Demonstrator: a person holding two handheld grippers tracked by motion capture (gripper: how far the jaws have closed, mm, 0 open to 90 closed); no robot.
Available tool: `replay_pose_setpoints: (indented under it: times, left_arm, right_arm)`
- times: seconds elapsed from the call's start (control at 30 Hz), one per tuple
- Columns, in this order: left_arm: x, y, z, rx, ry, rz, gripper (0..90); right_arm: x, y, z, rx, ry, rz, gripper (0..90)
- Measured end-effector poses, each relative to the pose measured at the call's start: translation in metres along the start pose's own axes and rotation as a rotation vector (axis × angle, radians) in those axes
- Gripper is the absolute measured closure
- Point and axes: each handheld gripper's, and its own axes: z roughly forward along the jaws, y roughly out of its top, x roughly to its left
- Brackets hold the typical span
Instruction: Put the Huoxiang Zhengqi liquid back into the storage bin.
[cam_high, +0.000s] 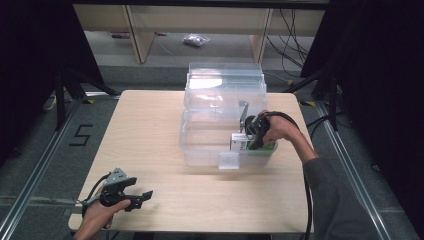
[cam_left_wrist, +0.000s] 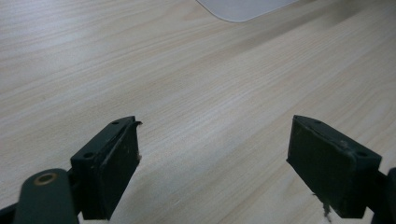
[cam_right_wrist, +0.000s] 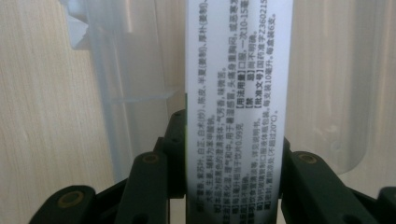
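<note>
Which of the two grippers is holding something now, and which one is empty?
The right gripper is shut on the white box inside the clear bin. The left gripper is open over the table.

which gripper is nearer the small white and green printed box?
Right. The right gripper is clamped on the small white and green printed box inside the clear plastic bin; the left gripper sits open at the table's near-left edge, well away.

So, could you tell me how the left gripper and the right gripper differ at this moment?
The left gripper has its jaws wide apart with nothing between them; the right gripper is shut on a white printed box. The left gripper sits at the wooden table's near edge, while the right gripper reaches into the clear plastic bin. Both are black, two-jawed and hand-held.
</note>
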Motion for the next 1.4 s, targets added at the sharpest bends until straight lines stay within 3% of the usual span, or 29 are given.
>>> replay_pose_setpoints:
  times: [0.1, 0.13, 0.17, 0.23, 0.27, 0.3, 0.37, 0.5, 0.67, 0.7, 0.9, 0.97, 1.03, 1.07, 1.17, 1.23, 1.27, 1.4]
  left_arm:
    - [0.000, 0.000, 0.000, 0.003, -0.003, 0.000, 16.0]
    - [0.000, 0.000, 0.000, 0.003, -0.003, 0.000, 16.1]
    - [0.000, 0.000, 0.000, -0.007, 0.001, -0.003, 16.1]
    - [0.000, 0.000, 0.000, -0.006, 0.001, -0.005, 16.0]
    - [0.000, 0.000, 0.000, -0.006, 0.001, -0.004, 16.0]
    - [0.000, 0.000, 0.000, -0.006, 0.001, -0.003, 16.1]
    - [-0.001, 0.000, 0.001, -0.016, 0.004, -0.010, 16.0]
    - [0.000, 0.000, 0.000, 0.004, -0.004, 0.000, 16.1]
    - [-0.002, 0.000, 0.002, -0.022, -0.006, -0.029, 16.1]
    - [-0.002, 0.000, 0.002, -0.023, -0.005, -0.031, 16.1]
    - [-0.002, 0.000, 0.002, -0.026, -0.002, -0.030, 16.1]
    - [0.000, 0.000, 0.000, 0.010, -0.006, 0.001, 16.1]
    - [0.000, 0.000, 0.001, -0.002, -0.006, -0.011, 16.1]
    - [-0.002, 0.000, 0.002, -0.023, -0.002, -0.031, 16.1]
    - [-0.002, 0.000, 0.002, -0.029, -0.003, -0.030, 16.1]
    - [0.000, 0.000, 0.000, -0.001, -0.002, -0.006, 16.1]
    - [-0.002, 0.000, 0.002, -0.025, -0.004, -0.033, 16.1]
    - [-0.002, 0.000, 0.002, -0.024, -0.006, -0.032, 16.1]
  right_arm:
    - [0.001, 0.001, 0.002, -0.007, 0.022, 0.018, 63.9]
    - [0.003, 0.001, 0.002, 0.012, 0.023, 0.054, 63.8]
    - [0.003, 0.001, 0.002, 0.012, 0.023, 0.054, 63.8]
    - [-0.001, 0.001, 0.005, 0.013, 0.015, -0.005, 63.5]
    - [-0.002, 0.002, 0.006, 0.014, 0.013, -0.008, 63.5]
    - [0.000, 0.002, 0.006, 0.019, 0.022, 0.022, 63.3]
    - [-0.002, 0.002, 0.007, 0.004, 0.029, -0.004, 62.9]
    - [-0.001, 0.001, 0.003, 0.022, 0.019, 0.016, 61.9]
    - [-0.001, -0.001, -0.008, -0.021, 0.028, 0.031, 59.1]
    - [0.002, -0.002, -0.011, -0.027, 0.026, 0.063, 58.9]
    - [0.003, -0.006, -0.024, -0.038, 0.007, 0.087, 54.6]
    - [0.003, -0.008, -0.028, -0.053, -0.002, 0.093, 52.8]
    - [0.010, -0.006, -0.034, -0.025, 0.000, 0.168, 51.6]
    - [0.008, -0.006, -0.035, -0.037, -0.002, 0.129, 51.1]
    - [0.011, -0.006, -0.042, -0.058, -0.011, 0.150, 49.8]
    - [0.011, -0.006, -0.044, -0.068, -0.020, 0.149, 48.7]
    - [0.011, -0.005, -0.045, -0.068, -0.021, 0.155, 48.1]
    - [0.014, -0.005, -0.048, -0.086, -0.021, 0.190, 46.7]
